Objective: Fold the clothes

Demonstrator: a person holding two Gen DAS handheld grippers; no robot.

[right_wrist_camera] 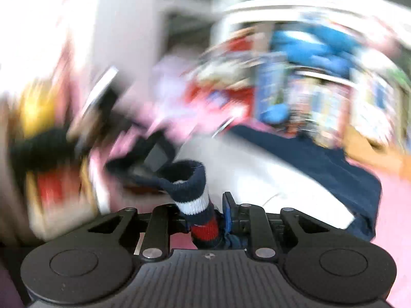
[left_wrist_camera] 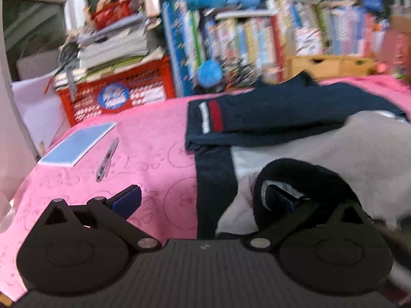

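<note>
Your right claw (right_wrist_camera: pixel 219 218) pinches the striped cuff (right_wrist_camera: pixel 197 205); your left claw (left_wrist_camera: pixel 205 200) gapes wide, one finger inside the other cuff. The top (left_wrist_camera: pixel 282 118) lies on the pink counter (left_wrist_camera: pixel 154 133): soft, light, floppy, so grip cuffs or hems.

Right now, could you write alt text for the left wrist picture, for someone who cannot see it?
Open left tongs reach over a navy and white garment with a red and white striped cuff, lying on a pink tablecloth. One finger sits inside a dark ribbed opening. A blue notebook and pen lie left.
</note>
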